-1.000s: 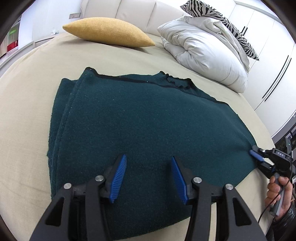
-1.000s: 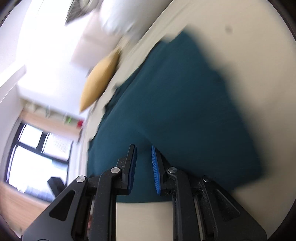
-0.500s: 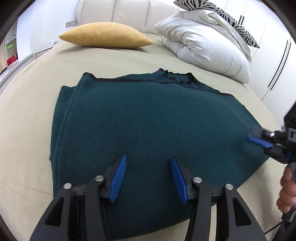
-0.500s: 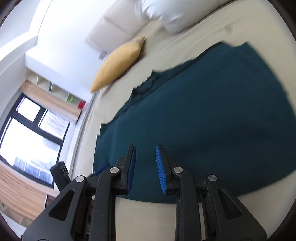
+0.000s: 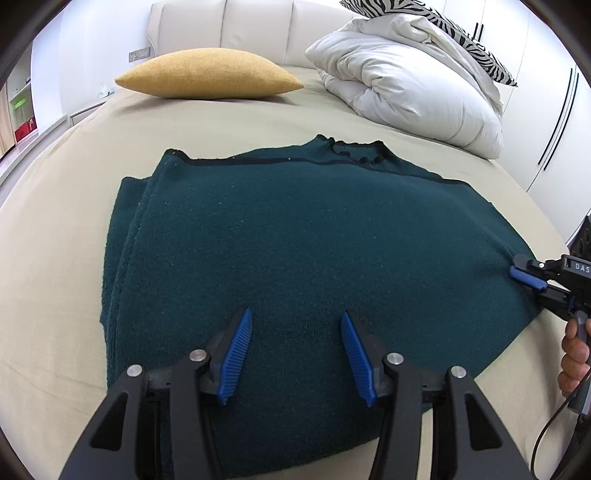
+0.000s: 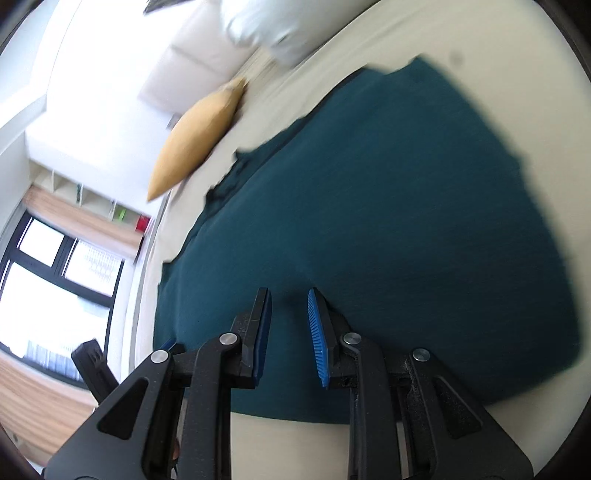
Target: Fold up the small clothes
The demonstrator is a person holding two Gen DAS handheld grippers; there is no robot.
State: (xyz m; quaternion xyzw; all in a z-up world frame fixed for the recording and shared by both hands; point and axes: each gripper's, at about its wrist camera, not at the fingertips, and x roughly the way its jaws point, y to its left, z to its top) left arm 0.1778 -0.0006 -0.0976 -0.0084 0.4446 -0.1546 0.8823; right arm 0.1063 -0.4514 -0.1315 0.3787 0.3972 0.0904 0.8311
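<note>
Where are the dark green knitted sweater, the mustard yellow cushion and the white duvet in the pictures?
dark green knitted sweater (image 5: 314, 240): left wrist view, middle of its top layer.
mustard yellow cushion (image 5: 208, 75): left wrist view, centre of its front face.
white duvet (image 5: 410, 81): left wrist view, middle of the bundled folds.

I'm in a bedroom at home — a wide bed (image 5: 74, 177) under a beige sheet fills most of what I see, backed by a padded cream headboard (image 5: 258, 29). A mustard pillow (image 5: 208, 74) lies near the head, with a bundled white duvet (image 5: 406, 88) and a zebra-print cushion (image 5: 443, 26) beside it. Tall white wardrobe doors (image 5: 554, 122) with slim dark handles stand on one side; a big dark-framed window (image 6: 48, 273) and open shelves (image 6: 96, 199) on the other — all domestic.
</note>
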